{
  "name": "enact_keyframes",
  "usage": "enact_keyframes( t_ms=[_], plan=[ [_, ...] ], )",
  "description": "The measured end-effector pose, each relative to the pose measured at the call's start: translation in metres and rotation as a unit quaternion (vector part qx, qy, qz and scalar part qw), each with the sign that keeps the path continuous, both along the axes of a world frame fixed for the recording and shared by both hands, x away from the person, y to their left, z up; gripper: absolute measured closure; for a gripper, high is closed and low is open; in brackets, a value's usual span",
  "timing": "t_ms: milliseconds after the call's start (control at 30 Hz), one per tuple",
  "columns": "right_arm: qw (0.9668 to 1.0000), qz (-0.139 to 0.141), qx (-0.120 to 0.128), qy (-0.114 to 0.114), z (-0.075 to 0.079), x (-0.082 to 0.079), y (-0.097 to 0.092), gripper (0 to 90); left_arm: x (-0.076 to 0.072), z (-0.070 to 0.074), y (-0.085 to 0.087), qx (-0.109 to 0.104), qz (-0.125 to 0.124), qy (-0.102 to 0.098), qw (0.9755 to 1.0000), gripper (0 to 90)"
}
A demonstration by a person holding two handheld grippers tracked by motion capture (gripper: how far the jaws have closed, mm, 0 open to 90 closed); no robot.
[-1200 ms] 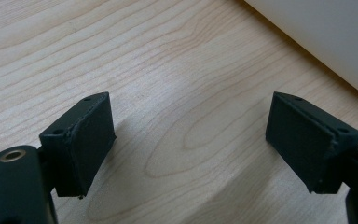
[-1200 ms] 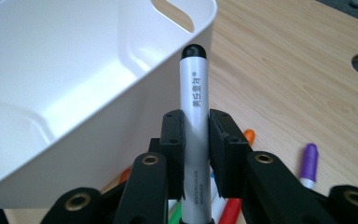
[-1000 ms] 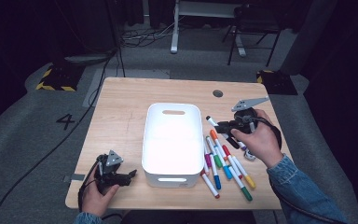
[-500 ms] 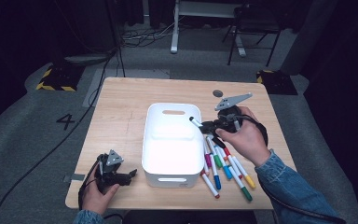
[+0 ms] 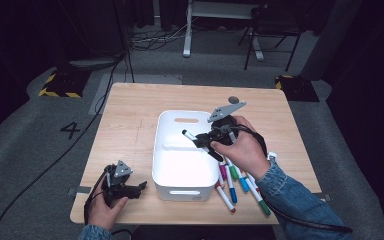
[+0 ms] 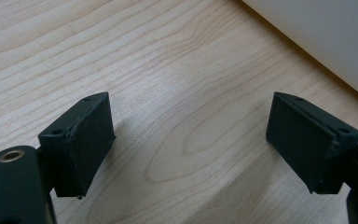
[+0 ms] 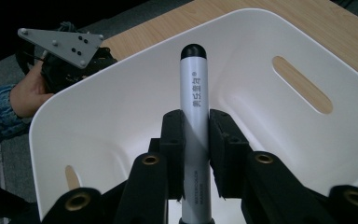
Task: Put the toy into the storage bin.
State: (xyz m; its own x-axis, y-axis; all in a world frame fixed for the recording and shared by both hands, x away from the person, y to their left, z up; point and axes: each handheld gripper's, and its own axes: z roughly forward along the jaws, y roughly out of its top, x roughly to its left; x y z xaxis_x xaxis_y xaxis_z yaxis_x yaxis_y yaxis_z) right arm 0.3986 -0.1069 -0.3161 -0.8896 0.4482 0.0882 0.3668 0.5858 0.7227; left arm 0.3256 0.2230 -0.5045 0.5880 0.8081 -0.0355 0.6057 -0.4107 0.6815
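1. I have a slim white marker with a black cap (image 7: 194,95) pinched between the jaws of my right gripper (image 5: 206,140), hanging over the open white plastic bin with slotted handles (image 5: 170,172).
2. My read on progress: the bin's floor looks bare in both the high view and the right gripper view, so this is the first marker going in. Nothing is dropped yet.
3. What's left: a row of coloured markers (image 5: 236,181) lies on the pale wooden table (image 5: 130,115) just right of the bin, under my right hand. I can't count them exactly, but it's a fair handful, so most of the job is ahead.
4. Orientation: the marker's long axis runs roughly level, a little tilted, slanting across the bin's right wall. Its black cap points inward toward the bin's middle and far-left side; the tail end sits back between the jaws toward my wrist.
5. My left gripper (image 5: 130,189) rests low on the table near the bin's front-left corner, jaws standing apart around bare wood, holding nothing.
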Motion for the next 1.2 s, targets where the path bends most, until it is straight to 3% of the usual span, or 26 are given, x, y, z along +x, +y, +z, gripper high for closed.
enact_keyframes(
  t_ms=[300,1200],
  plan=[
    [0.9998,0.016,0.001,0.008,-0.008,-0.002,0.016,76.9,0.000,0.000,0.000,-0.001,0.000,0.000,1.0000,15.3],
    [0.9971,0.044,-0.059,0.020,-0.043,-0.009,0.026,76.9,0.000,0.000,0.000,0.000,0.001,0.000,1.0000,15.3]
  ],
)
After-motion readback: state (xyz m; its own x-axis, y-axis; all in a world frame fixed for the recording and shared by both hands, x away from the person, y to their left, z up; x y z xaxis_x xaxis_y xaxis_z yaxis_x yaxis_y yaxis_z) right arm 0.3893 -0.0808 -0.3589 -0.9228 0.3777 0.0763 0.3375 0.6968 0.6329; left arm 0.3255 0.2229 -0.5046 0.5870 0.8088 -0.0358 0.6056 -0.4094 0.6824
